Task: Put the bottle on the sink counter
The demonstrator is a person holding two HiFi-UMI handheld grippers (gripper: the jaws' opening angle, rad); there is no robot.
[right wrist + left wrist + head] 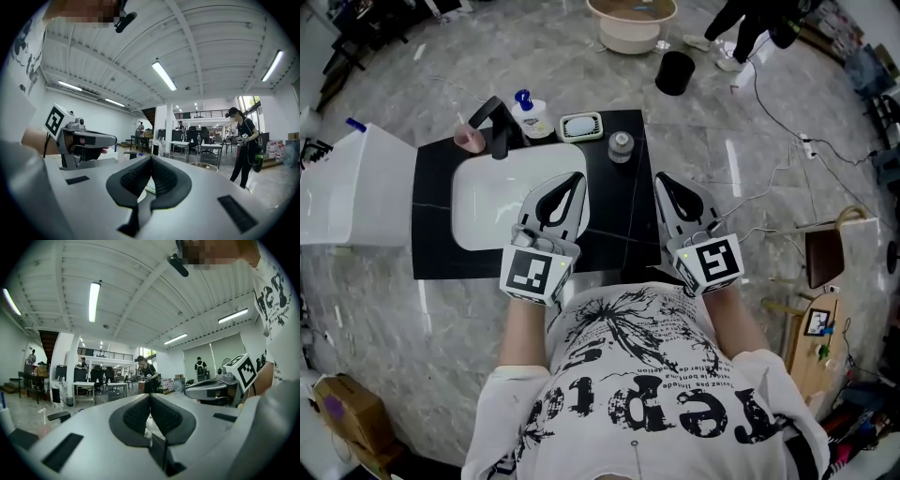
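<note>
Both sets of jaws were clenched and empty: left hand-held gripper [574,181] over the basin's [502,202] near right rim, right hand-held gripper [664,181] right of the basin. The bottle [530,116] stood upright behind the basin on the desk [619,220] — placement judged complete. Recommended: withdraw straight back.

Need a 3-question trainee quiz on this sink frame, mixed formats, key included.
1. True or false: the left tongs and right tongs are both shut and empty.
2. The blue-capped bottle stands: A) on the floor; B) on the counter, behind the basin; C) on a chair.
3. What colour is the cup left of the faucet?
Key: 1 true; 2 B; 3 pink.
</note>
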